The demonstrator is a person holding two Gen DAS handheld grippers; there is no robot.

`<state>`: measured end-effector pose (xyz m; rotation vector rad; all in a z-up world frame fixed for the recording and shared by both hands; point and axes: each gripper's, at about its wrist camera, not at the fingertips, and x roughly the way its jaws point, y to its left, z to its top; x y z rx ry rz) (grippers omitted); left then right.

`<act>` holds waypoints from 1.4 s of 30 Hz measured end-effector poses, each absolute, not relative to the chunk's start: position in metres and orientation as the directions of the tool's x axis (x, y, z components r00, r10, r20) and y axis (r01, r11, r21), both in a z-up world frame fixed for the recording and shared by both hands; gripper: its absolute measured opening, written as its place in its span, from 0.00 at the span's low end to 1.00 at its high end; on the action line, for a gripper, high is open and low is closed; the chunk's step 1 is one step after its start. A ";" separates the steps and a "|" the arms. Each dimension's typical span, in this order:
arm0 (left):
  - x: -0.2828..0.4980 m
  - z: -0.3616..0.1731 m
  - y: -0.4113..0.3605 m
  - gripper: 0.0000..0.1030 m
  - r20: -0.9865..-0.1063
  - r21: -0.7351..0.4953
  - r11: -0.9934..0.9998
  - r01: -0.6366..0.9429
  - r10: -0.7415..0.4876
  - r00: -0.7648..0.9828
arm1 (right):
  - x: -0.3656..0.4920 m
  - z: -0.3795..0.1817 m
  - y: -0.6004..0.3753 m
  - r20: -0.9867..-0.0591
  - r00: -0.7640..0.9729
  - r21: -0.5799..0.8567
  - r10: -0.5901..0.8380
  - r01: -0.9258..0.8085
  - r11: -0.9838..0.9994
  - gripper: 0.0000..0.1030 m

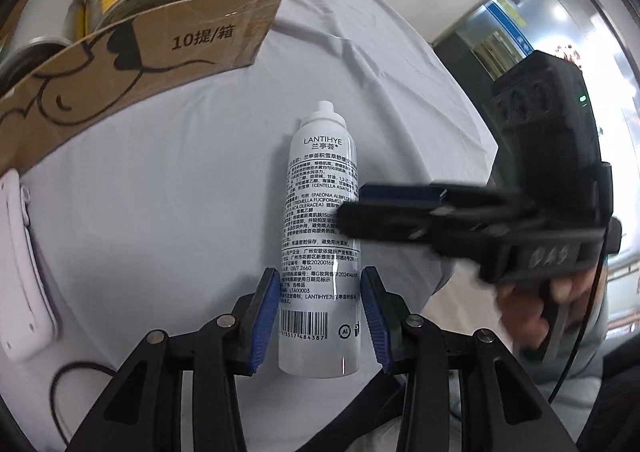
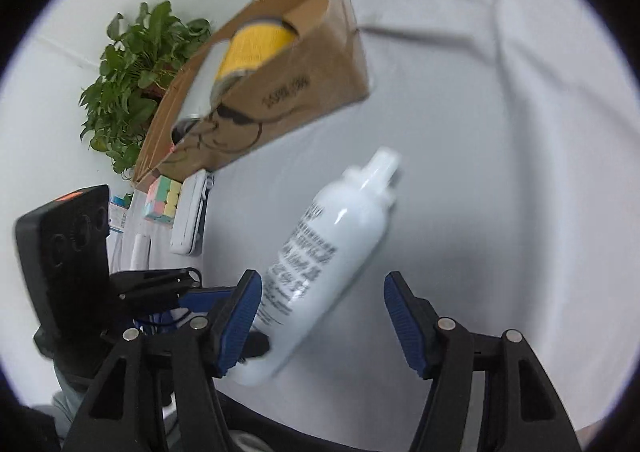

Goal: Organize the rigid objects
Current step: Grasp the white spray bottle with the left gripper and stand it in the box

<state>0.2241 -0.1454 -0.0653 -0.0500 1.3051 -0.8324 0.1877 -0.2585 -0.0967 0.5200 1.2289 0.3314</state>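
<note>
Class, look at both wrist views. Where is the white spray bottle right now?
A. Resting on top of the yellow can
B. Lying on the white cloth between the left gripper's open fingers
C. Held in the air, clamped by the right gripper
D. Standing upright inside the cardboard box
B: the bottle lies flat on the cloth, its lower end between the spread blue pads of the left gripper, well outside the box.

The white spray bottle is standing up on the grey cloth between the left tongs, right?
Not quite. The white spray bottle is lying on its side on the grey cloth, not standing. The left wrist view shows it flat, with its base end between the open left tongs.
</note>
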 end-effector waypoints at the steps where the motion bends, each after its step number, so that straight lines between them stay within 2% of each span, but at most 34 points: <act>1: 0.223 -0.066 -0.146 0.39 -0.819 -0.488 0.718 0.497 -0.574 0.025 | 0.187 -0.101 -0.248 -0.801 0.309 0.554 0.513 0.059 0.830 0.62; 3: 0.222 -0.072 -0.141 0.39 -0.801 -0.517 0.720 0.463 -0.597 0.034 | 0.191 -0.097 -0.237 -0.812 0.347 0.521 0.469 0.068 0.851 0.63; 4: 0.222 -0.072 -0.141 0.39 -0.795 -0.526 0.724 0.446 -0.605 0.046 | 0.195 -0.095 -0.235 -0.820 0.366 0.497 0.440 0.076 0.864 0.59; 5: 0.221 -0.073 -0.140 0.39 -0.790 -0.530 0.727 0.437 -0.610 0.056 | 0.197 -0.095 -0.232 -0.830 0.384 0.472 0.405 0.095 0.876 0.47; 6: 0.220 -0.074 -0.137 0.39 -0.787 -0.533 0.729 0.429 -0.613 0.064 | 0.198 -0.094 -0.232 -0.826 0.394 0.471 0.402 0.093 0.877 0.46; 11: 0.221 -0.064 -0.128 0.35 -0.760 -0.543 0.724 0.425 -0.639 0.118 | 0.205 -0.076 -0.232 -0.797 0.441 0.478 0.414 0.040 0.878 0.43; 16: 0.240 -0.015 -0.130 0.35 -0.714 -0.497 0.722 0.481 -0.656 0.247 | 0.223 -0.019 -0.234 -0.720 0.547 0.465 0.427 -0.077 0.882 0.42; 21: 0.293 0.029 -0.132 0.34 -0.655 -0.479 0.724 0.497 -0.671 0.346 | 0.274 0.028 -0.240 -0.657 0.610 0.438 0.443 -0.170 0.883 0.42; 26: 0.355 0.034 -0.129 0.33 -0.627 -0.540 0.714 0.447 -0.695 0.353 | 0.342 0.044 -0.236 -0.688 0.571 0.411 0.447 -0.201 0.889 0.42; 27: 0.365 0.032 -0.127 0.29 -0.625 -0.555 0.711 0.433 -0.699 0.346 | 0.354 0.043 -0.234 -0.699 0.561 0.404 0.442 -0.201 0.893 0.42; 28: 0.374 0.029 -0.125 0.04 -0.626 -0.569 0.708 0.419 -0.703 0.337 | 0.361 0.042 -0.232 -0.710 0.556 0.391 0.432 -0.199 0.899 0.42; 29: 0.385 0.024 -0.125 0.00 -0.628 -0.587 0.701 0.404 -0.710 0.319 | 0.369 0.039 -0.232 -0.726 0.553 0.364 0.409 -0.194 0.911 0.42; 32: 0.402 0.009 -0.130 0.00 -0.624 -0.633 0.660 0.404 -0.744 0.237 | 0.388 0.020 -0.235 -0.770 0.543 0.307 0.336 -0.146 0.940 0.42; 34: 0.408 -0.001 -0.135 0.00 -0.653 -0.608 0.692 0.388 -0.715 0.250 | 0.398 0.004 -0.238 -0.796 0.521 0.294 0.308 -0.112 0.949 0.42; 38: 0.400 -0.003 -0.121 0.00 -0.650 -0.596 0.710 0.375 -0.701 0.294 | 0.406 -0.029 -0.234 -0.850 0.447 0.261 0.277 -0.097 0.960 0.43; 40: 0.387 0.002 -0.112 0.04 -0.648 -0.578 0.722 0.381 -0.690 0.323 | 0.405 -0.037 -0.231 -0.867 0.410 0.273 0.284 -0.086 0.958 0.44; 41: 0.378 0.007 -0.107 0.06 -0.656 -0.548 0.741 0.387 -0.668 0.351 | 0.403 -0.038 -0.230 -0.869 0.406 0.278 0.285 -0.077 0.957 0.46; 42: 0.370 0.012 -0.102 0.12 -0.663 -0.516 0.762 0.392 -0.645 0.380 | 0.400 -0.035 -0.229 -0.863 0.411 0.288 0.294 -0.078 0.954 0.60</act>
